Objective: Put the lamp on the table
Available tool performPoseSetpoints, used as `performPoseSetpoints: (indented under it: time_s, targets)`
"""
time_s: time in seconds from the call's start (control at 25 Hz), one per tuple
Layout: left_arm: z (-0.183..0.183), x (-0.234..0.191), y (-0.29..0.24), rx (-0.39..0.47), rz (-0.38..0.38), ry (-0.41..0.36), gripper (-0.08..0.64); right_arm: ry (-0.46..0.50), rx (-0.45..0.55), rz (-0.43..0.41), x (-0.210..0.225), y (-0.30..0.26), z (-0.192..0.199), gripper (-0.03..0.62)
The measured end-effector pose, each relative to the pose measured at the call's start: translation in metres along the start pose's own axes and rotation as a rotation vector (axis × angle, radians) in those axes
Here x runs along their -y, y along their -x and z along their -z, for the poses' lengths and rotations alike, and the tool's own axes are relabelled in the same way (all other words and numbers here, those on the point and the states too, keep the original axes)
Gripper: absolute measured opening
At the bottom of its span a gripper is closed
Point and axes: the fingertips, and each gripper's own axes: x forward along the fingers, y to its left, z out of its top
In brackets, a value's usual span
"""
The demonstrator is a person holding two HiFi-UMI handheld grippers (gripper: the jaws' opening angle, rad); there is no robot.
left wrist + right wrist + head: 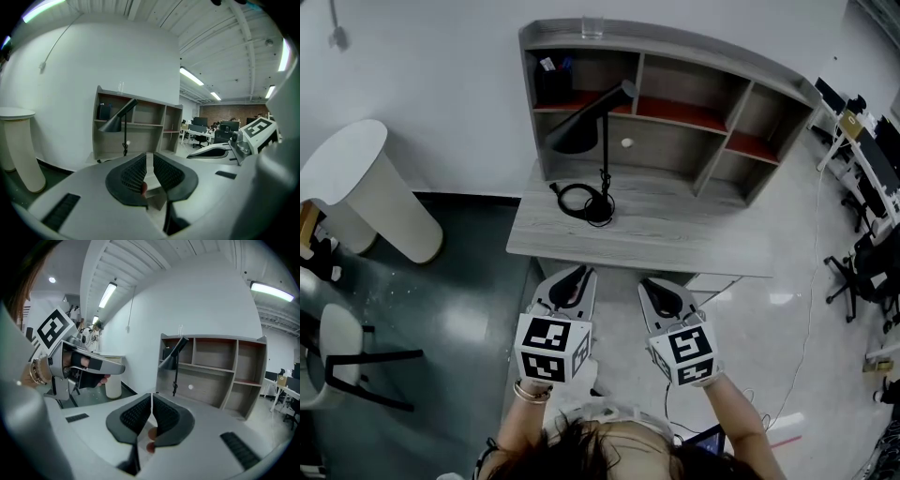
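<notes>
While both my claws hang short of the desk [675, 230], nothing of the task is yet in hand. Far left in the head view stands a white round pedestal table [358, 173], well apart from the desk and from me. Next comes my left gripper [575, 277]: its own view shows the jaws set narrow, a slim gap between the ribbed pads and only the desk's near edge showing through, so it carries nothing [149, 157]. Just right of that claw's line, and beyond it, is the black desk lamp [603, 159]. It stands on the left part of the desk top, in front of the hutch shelves [694, 108], with its cord coiled [578, 201] at the base. The stem, its long axis, is upright, while the cone shade leans out towards the left. Both gripper views show it ahead [124, 136] [175, 376], left of centre in each. My right gripper [653, 284] follows, its pads drawn together at the tips and empty [151, 397]. The relation that matters is this: the lamp lies straight ahead, across the near edge and a stretch of bare desk top, and closer to my left claw than to my right. I judge that the left would reach the stem first, closing across it from the side. Whether the white table or this desk is the goal I cannot tell, since the lamp already stands on the desk
</notes>
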Motion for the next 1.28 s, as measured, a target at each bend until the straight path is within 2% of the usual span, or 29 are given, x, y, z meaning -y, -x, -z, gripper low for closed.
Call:
performPoseSetpoints:
  time_s: [0.36,0.68,1.28]
  targets:
    - [0.025,0.051,0.036,-0.014,-0.03,0.013,0.054,0.001,0.01,-0.037,-0.012,0.055,0.019,0.031]
    - [0.044,0.085,0.069,-0.015,-0.031,0.029,0.054,-0.01,0.025,-0.028,-0.021,0.096,0.03,0.031]
    - [0.061,0.128,0.121,0.016,-0.058,0.05,0.043,0.015,0.051,-0.064,-0.05,0.152,0.044,0.031]
